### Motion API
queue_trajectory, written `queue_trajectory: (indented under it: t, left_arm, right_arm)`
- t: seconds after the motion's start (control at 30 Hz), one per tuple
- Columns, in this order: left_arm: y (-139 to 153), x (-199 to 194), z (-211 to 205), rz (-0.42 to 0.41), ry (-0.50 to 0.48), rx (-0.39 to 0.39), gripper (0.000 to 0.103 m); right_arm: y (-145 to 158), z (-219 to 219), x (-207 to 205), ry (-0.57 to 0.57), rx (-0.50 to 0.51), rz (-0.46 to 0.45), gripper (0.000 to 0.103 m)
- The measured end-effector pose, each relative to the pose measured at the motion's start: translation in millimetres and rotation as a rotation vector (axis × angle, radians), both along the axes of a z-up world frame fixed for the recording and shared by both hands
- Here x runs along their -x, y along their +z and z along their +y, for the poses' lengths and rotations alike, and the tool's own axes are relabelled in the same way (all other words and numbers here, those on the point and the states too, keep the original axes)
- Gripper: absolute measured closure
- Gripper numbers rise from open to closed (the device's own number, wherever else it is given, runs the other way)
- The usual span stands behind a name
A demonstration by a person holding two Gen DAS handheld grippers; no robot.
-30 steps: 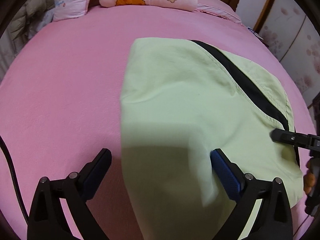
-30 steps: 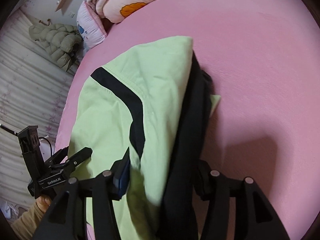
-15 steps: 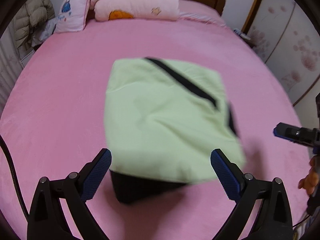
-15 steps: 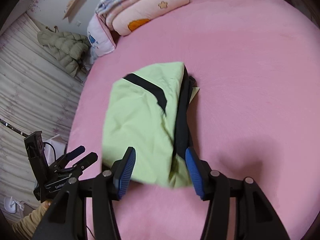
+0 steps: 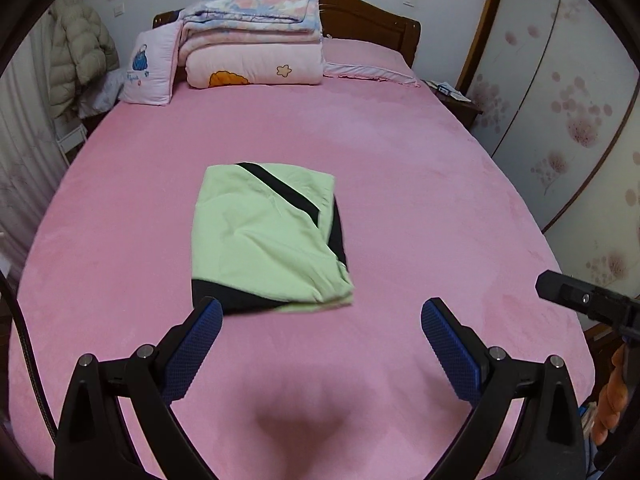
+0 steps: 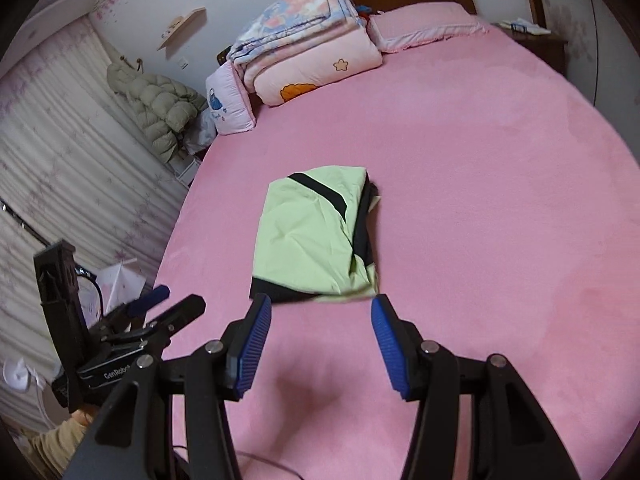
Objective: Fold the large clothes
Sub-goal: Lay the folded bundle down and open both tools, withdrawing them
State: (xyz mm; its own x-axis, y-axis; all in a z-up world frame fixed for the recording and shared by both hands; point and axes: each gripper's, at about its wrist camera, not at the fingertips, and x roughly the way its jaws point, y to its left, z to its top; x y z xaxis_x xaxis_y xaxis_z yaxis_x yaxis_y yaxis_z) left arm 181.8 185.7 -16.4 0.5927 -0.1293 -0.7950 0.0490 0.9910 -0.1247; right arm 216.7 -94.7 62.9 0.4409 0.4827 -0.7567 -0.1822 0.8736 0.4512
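Nearest in the left wrist view, the left gripper [image 5: 320,320] has its blue-padded fingers spread wide with nothing between them, held above the pink bedspread [image 5: 420,184]. The right gripper [image 6: 320,316] is likewise parted, though less widely, and grips nothing.

Just beyond both sets of fingertips lies the folded garment [image 5: 264,236], a light green rectangle with black trim, flat on the bedspread and touching neither gripper. Its long axis runs from the grippers toward the headboard [image 5: 372,20]. A black band edges the end nearest the grippers; a black diagonal stripe crosses the end nearer the headboard, and black layers show along the right edge.

The right wrist view shows the garment [image 6: 316,236] with those layers stacked along its right edge, the left gripper's body [image 6: 132,340] to the left of the garment beyond the bed's edge, and curtains [image 6: 60,184]. The left wrist view instead shows the right gripper's tip [image 5: 580,300] and floral wardrobe panels [image 5: 580,120].

Farthest, against the headboard, sit folded quilts [image 5: 252,40] and a pillow [image 5: 150,70].
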Motion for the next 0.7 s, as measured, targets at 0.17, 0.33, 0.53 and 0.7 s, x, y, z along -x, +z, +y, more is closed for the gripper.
queue_trajectory:
  t: [0.17,0.33,0.53,0.7]
  left_arm:
    - [29.8,54.8,-41.5,0.015,0.021,0.013,0.004]
    - [49.9,101.0,-77.6,-0.004,0.048,0.001,0.004]
    - [55.8,139.1,-109.8,-0.009,0.080,-0.007,0.004]
    - [46.9,159.9,-134.4,0.004,0.095,-0.032,0.004]
  right_arm:
    - [24.4,-24.9,50.3,0.034,0.037,0.014,0.051]
    - [45.0,-51.1,98.2,0.075,0.059,-0.006,0.051]
    - [48.4,-85.2,137.0,0.059,0.061,0.001,0.051]
    - [43.0,-105.2,157.9,0.030,0.097,-0.017,0.051]
